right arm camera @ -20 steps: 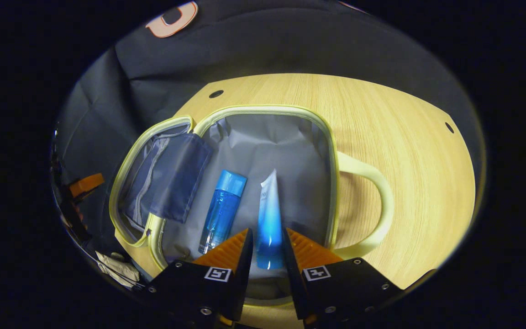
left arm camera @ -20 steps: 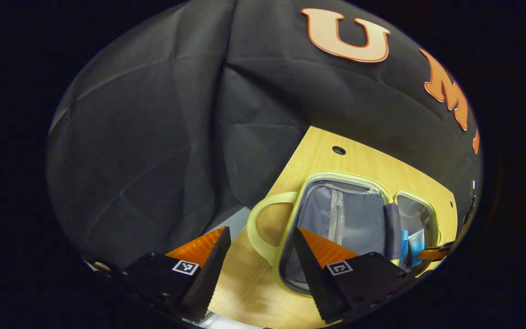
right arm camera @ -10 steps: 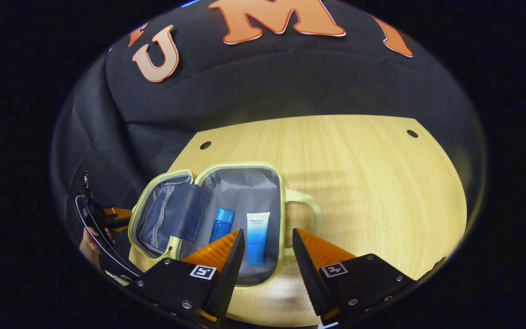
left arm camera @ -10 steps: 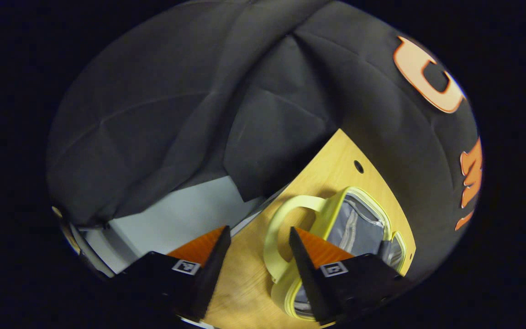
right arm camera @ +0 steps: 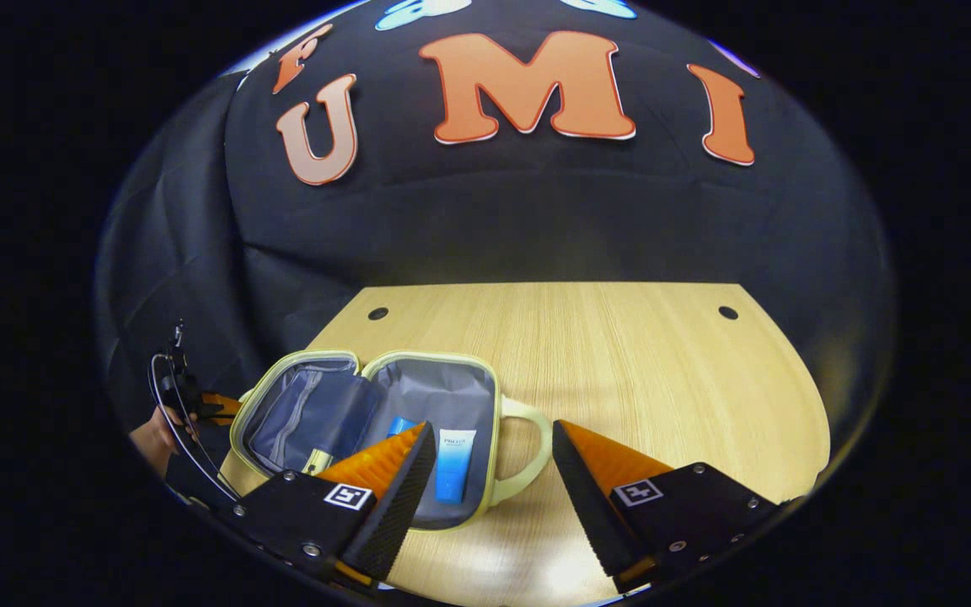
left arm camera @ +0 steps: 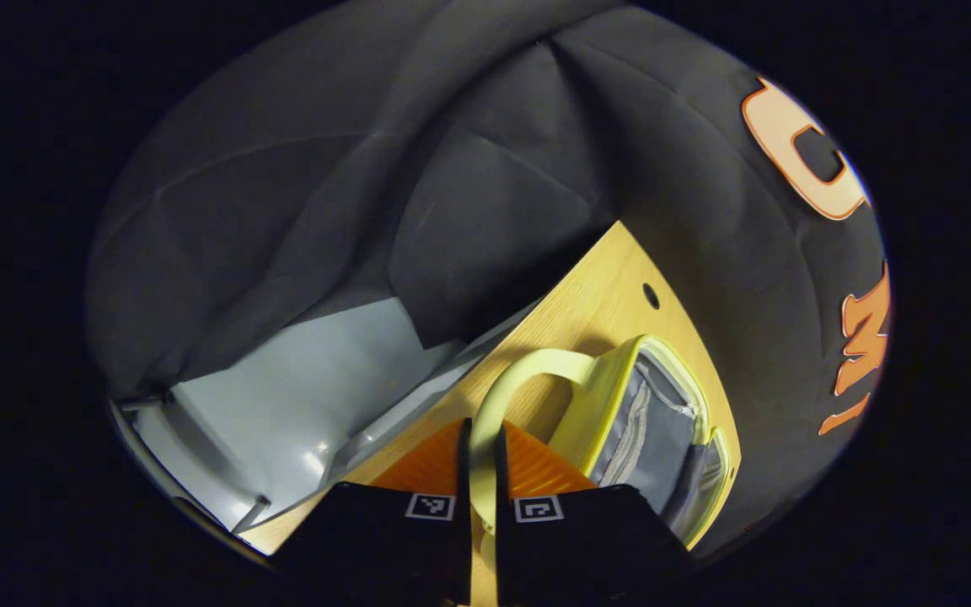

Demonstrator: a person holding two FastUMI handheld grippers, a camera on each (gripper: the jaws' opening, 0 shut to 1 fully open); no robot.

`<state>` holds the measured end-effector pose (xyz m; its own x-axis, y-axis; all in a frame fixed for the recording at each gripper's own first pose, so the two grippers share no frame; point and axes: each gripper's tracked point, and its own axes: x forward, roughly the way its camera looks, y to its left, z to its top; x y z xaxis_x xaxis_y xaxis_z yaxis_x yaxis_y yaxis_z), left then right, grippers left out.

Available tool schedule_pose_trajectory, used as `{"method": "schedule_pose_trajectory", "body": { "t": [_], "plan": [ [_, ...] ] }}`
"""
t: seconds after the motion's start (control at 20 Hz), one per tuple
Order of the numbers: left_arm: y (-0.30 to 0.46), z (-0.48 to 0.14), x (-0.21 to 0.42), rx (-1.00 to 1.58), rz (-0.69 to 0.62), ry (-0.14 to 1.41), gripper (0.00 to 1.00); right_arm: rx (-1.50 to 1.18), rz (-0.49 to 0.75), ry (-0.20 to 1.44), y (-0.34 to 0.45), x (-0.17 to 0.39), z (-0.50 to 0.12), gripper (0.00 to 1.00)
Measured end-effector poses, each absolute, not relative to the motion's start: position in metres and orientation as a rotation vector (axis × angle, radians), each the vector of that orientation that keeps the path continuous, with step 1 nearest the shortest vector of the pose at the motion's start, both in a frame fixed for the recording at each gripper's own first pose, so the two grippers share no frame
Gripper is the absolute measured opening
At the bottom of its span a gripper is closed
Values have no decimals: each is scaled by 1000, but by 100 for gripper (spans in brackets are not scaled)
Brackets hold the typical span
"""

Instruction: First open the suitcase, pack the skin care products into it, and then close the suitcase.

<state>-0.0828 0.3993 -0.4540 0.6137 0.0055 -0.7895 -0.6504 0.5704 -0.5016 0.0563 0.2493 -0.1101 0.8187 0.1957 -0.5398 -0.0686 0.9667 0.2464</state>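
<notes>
Left gripper: in the left gripper view our left gripper (left arm camera: 482, 455) has its two fingers closed on the pale yellow loop handle (left arm camera: 512, 373) of the case, the strap running down between them.
Right gripper: in the right gripper view our right gripper (right arm camera: 492, 459) stands with its fingers spread wide and nothing between them, raised above the near edge of the table.
Suitcase: we see the small pale yellow zip-around suitcase with grey fabric lining (right arm camera: 445, 396) lying open flat on the table, its two halves side by side. In the left gripper view the half by the held handle (left arm camera: 642, 421) looks tipped up off the table.
Second handle: the right half carries its own yellow loop handle (right arm camera: 528, 455), lying on the wood just beside our right gripper's left finger.
Skin care products: a white-and-blue squeeze tube (right arm camera: 452, 464) lies in the right half; a blue bottle (right arm camera: 401, 426) lies next to it, partly hidden behind our finger.
Pocket: the left half holds a dark grey fabric flap pocket (right arm camera: 317, 417).
Table: a light wooden table with round holes near its corners (right arm camera: 637, 371) carries the case.
Far side: in the right gripper view we see a hand (right arm camera: 155, 438) at the case's left.
</notes>
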Motion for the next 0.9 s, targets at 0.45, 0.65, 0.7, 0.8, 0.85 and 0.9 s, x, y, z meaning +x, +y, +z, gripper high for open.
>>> {"method": "schedule_pose_trajectory", "body": {
  "t": [0.45,0.65,0.7,0.8,0.85,0.9],
  "plan": [
    [394,-338,-77,-685,374,654,8,52,163,433,224,79,-86,94],
    [369,-266,-67,-639,323,556,8,-1,193,375,214,89,-78,94],
    [359,-252,-61,-618,312,537,8,-7,199,362,211,90,-77,94],
    [336,-227,-52,-554,285,518,8,-20,211,339,205,93,-74,94],
    [324,-216,-48,-520,271,512,7,-29,216,332,201,93,-75,94],
    [314,-204,-46,-484,259,503,8,-38,220,328,197,94,-76,94]
  ]
}}
